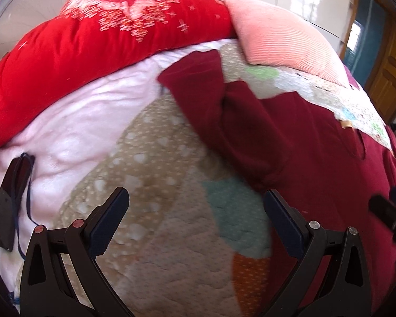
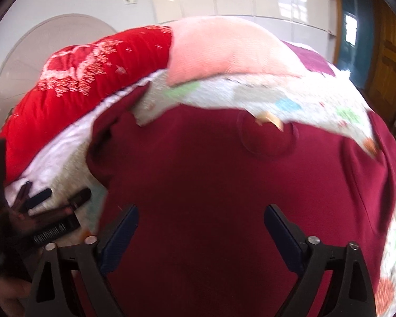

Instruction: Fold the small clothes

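A dark red shirt (image 2: 224,174) lies spread flat on a patchwork quilt (image 1: 155,211), neck hole and tag at the far side. In the left wrist view the shirt (image 1: 316,153) fills the right side, one sleeve (image 1: 198,84) stretched to the far left. My left gripper (image 1: 195,200) is open and empty above the quilt, just left of the shirt's edge. My right gripper (image 2: 200,216) is open and empty above the shirt's body. The left gripper also shows in the right wrist view (image 2: 58,198) at the left edge.
A red patterned duvet (image 1: 92,39) and a pink ribbed pillow (image 1: 282,34) lie at the far side of the bed. A black phone with a cord (image 1: 10,200) rests on a white blanket (image 1: 79,121) at the left. A wooden door (image 2: 388,60) stands far right.
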Demonstrator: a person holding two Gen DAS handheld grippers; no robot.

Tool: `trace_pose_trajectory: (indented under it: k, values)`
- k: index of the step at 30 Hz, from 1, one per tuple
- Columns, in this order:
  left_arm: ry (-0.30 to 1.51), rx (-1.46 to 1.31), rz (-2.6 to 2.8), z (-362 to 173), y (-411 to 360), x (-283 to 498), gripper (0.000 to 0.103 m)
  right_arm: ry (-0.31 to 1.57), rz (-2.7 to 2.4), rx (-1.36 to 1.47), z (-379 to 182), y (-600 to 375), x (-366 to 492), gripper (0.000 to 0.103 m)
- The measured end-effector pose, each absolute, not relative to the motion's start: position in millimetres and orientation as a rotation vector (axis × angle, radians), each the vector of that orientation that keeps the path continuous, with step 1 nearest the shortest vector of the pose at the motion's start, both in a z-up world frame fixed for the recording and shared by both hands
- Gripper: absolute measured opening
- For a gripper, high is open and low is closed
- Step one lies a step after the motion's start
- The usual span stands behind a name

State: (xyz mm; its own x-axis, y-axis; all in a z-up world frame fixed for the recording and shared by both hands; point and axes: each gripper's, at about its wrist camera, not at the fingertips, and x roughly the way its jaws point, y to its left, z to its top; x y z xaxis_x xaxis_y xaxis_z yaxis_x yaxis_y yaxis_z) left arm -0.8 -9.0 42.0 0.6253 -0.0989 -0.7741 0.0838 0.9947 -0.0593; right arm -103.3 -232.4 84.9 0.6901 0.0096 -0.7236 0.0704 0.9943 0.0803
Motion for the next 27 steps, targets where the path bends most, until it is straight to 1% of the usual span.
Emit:
trace_pose_trajectory:
  k: [5,8,14,20,21,22,23,24,25,27]
  values:
    - [0.921,-0.073,-0.087,36,5,5,0.102,0.784,0.063,0.071,97,-206,-45,0.082]
    - [0.927,-0.083,-0.082,35,8,6,0.102,0.820,0.136,0.143,97,-193,8,0.081]
    - [0.940,-0.091,-0.065,32,17,14,0.102,0.912,0.188,0.213,75,-170,113,0.080]
    - [0.931,-0.154,-0.018,32,40,24,0.102,1.025,0.175,0.271,33,-154,208,0.080]
    - [0.933,-0.169,-0.011,30,43,26,0.102,1.037,0.167,0.287,28,-152,218,0.078]
    - [0.940,-0.176,-0.006,29,45,27,0.102,1.040,0.160,0.309,22,-149,229,0.071]
    - [0.952,-0.180,-0.002,26,46,30,0.102,1.039,0.166,0.325,18,-148,234,0.046]
    - [0.963,-0.181,0.001,25,48,32,0.102,1.035,0.177,0.322,17,-143,239,0.013]
    - [0.963,-0.185,0.001,25,49,33,0.102,1.031,0.178,0.308,16,-139,241,0.006]
    - [0.953,-0.194,0.005,25,52,33,0.102,1.015,0.157,0.302,21,-135,239,0.006]
